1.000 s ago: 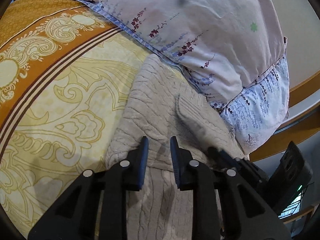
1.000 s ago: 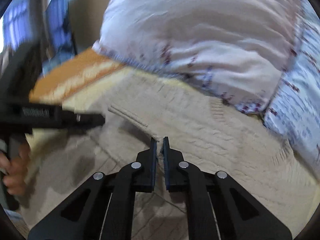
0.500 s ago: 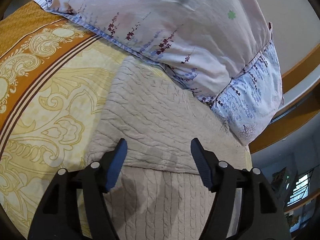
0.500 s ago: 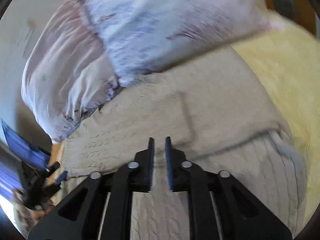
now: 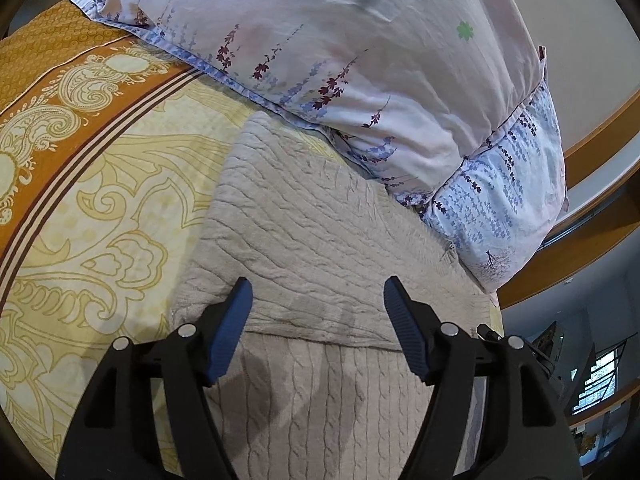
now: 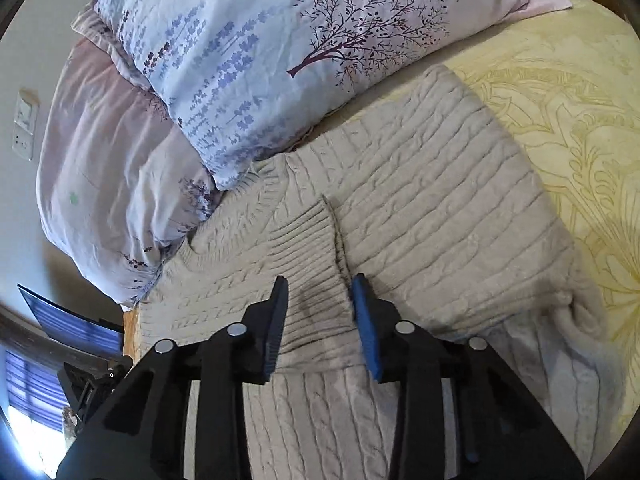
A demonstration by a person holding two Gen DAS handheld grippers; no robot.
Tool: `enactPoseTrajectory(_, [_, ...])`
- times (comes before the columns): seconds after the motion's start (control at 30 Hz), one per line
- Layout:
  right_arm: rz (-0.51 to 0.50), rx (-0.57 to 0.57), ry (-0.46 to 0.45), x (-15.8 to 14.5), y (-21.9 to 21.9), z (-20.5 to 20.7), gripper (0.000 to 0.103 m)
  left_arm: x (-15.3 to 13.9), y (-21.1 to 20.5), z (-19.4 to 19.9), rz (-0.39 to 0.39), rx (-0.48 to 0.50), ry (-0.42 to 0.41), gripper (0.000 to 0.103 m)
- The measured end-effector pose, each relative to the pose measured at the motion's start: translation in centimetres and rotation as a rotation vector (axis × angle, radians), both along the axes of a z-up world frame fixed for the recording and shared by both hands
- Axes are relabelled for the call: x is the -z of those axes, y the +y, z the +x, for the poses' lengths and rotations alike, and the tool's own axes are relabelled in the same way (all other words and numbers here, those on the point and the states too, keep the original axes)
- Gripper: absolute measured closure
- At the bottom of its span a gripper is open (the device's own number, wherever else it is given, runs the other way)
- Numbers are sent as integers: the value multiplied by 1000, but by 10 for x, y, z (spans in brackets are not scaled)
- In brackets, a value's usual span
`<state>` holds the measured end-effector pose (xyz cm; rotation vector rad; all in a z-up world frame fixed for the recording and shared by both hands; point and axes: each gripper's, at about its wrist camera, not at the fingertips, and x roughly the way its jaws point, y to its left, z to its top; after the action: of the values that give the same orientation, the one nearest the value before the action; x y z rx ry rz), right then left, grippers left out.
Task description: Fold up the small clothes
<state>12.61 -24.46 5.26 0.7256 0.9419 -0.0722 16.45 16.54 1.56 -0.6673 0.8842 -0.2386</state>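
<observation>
A beige cable-knit sweater (image 5: 304, 240) lies on the bed, folded over itself, with a folded edge running across below my left gripper. My left gripper (image 5: 318, 300) is wide open and empty just above that fold. In the right wrist view the sweater (image 6: 440, 200) shows its ribbed sleeve cuff (image 6: 308, 248) laid on the body. My right gripper (image 6: 320, 292) is open above the cuff, with one finger on each side of it, holding nothing.
Two floral pillows (image 5: 360, 60) lie against the sweater's far edge, also seen in the right wrist view (image 6: 260, 60). The yellow and orange patterned bedsheet (image 5: 80, 200) spreads to the left. A wooden bed frame (image 5: 600, 152) runs behind, right.
My left gripper opened wide and let go of the sweater. My right gripper swung round to the other side and opened from shut, now over the cuff.
</observation>
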Motion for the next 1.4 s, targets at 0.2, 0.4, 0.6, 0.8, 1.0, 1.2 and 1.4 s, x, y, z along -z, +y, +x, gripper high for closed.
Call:
enactPoseTrajectory(0.2, [-63, -47, -31, -3, 5, 3, 94, 0, -1, 1, 5, -1, 0, 33])
enactPoseTrajectory(0.4, [-210, -16, -193, -42, 10, -12, 97, -3, -1, -2, -4, 8, -8, 33])
enactPoseTrajectory(0.6, [-253, 38, 14, 1, -10, 1, 98, -2, -4, -3, 25, 13, 3, 33])
enactPoseTrajectory(0.8, [-134, -27, -57, -29, -22, -29, 59, -17, -1, -36, 62, 78, -44, 33])
enactPoseTrajectory(1.0, [-128, -53, -105, -42, -43, -87, 52, -22, 19, -90, 113, 110, -65, 33])
enactPoseTrajectory(1.2, [-167, -9, -65, -33, -63, -131, 52, -7, 29, -127, 62, 125, -36, 33])
enactPoseTrajectory(1.4, [-85, 0, -19, -11, -78, -165, 53, 12, 23, -151, -5, 145, -5, 41])
